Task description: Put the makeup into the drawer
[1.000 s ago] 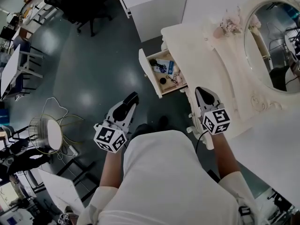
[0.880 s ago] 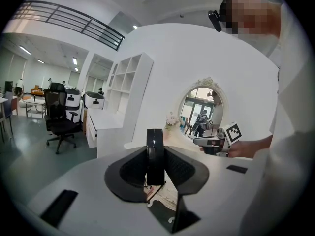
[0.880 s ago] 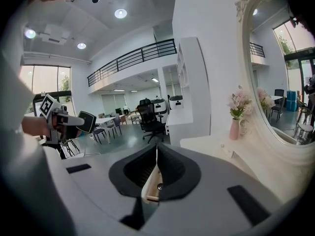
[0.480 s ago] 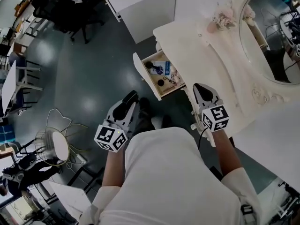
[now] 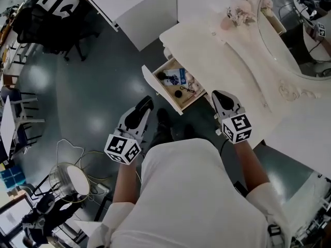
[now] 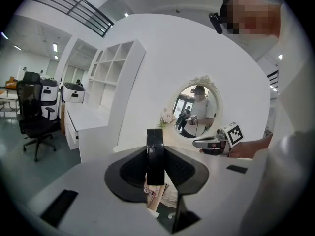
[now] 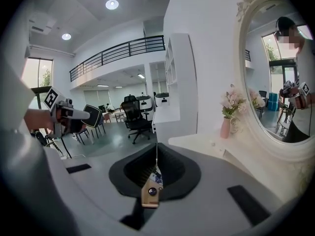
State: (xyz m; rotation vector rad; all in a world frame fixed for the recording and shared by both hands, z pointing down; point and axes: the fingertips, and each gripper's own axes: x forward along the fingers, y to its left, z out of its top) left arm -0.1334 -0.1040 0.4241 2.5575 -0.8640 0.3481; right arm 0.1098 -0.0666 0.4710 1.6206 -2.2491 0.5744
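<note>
Head view, setting: a person stands at a white dressing table (image 5: 207, 50) with an oval mirror (image 5: 297, 40); 1 drawer (image 5: 151, 80) is pulled out at the table's front.
Head view, drawer: it already holds a blue-and-white packet (image 5: 179, 76) and a small round black item (image 5: 179, 93), with bare wood beside them.
Head view, grippers: the left gripper (image 5: 143, 106) hovers near the drawer's front panel, not over the opening. The right gripper (image 5: 223, 98) hangs at the table's edge, just right of the drawer.
Left gripper view, jaws: narrowed onto a black compact (image 6: 155, 154), which stands upright between the pads and is seen edge-on.
Handling: probably light and stiff, with a smooth shell that could slip. The safest hold is across its 2 flat faces near the middle, as now. Whatever is inside may crack, so it should be set down, not dropped.
Look: thin, dark and flat-sided. Only the edge shows, so no lid or label can be made out.
Left gripper view, beyond: the drawer's wooden inside shows below the jaws.
Right gripper view, jaws: pressed together to 1 thin seam, with nothing between them.
Right gripper view, beyond: a vase of flowers (image 7: 228, 114) stands on the table by the mirror.
Progress: the compact is not yet in the drawer.
</note>
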